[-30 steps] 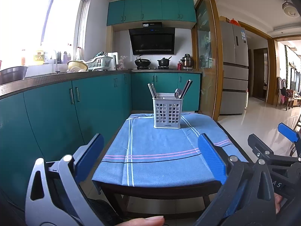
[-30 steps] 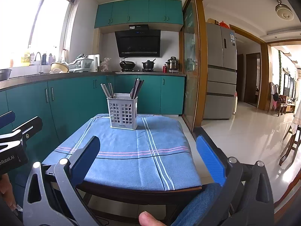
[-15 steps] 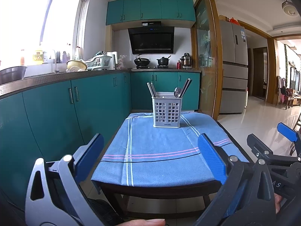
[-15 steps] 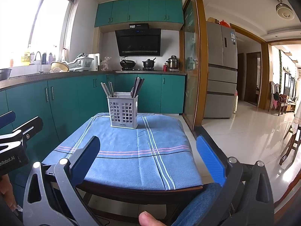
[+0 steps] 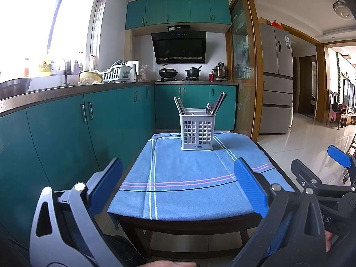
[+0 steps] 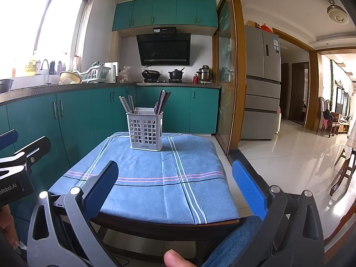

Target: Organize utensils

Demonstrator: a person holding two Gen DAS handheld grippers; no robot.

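Note:
A white perforated utensil holder (image 5: 196, 132) (image 6: 145, 131) stands at the far end of a small table covered by a blue striped cloth (image 5: 189, 178) (image 6: 151, 178). Chopsticks (image 5: 178, 105) (image 6: 126, 104) lean out of its left side; a spoon (image 5: 209, 108) and darker utensils (image 6: 162, 101) lean out of its right side. My left gripper (image 5: 175, 185) is open, held before the table's near edge with nothing between its blue pads. My right gripper (image 6: 173, 185) is open too, at the same edge. Both are well short of the holder.
Teal cabinets (image 5: 66, 129) under a dark counter run along the left, close to the table. A stove with pots (image 5: 178, 73) and a range hood sit at the back. A glass door (image 6: 224, 77), fridge (image 6: 262, 80) and open tiled floor (image 6: 289, 155) lie right. A knee in jeans (image 6: 233, 240) is below.
Both views have shifted very slightly; the holder sits marginally higher in frame. Neither gripper's jaws have changed.

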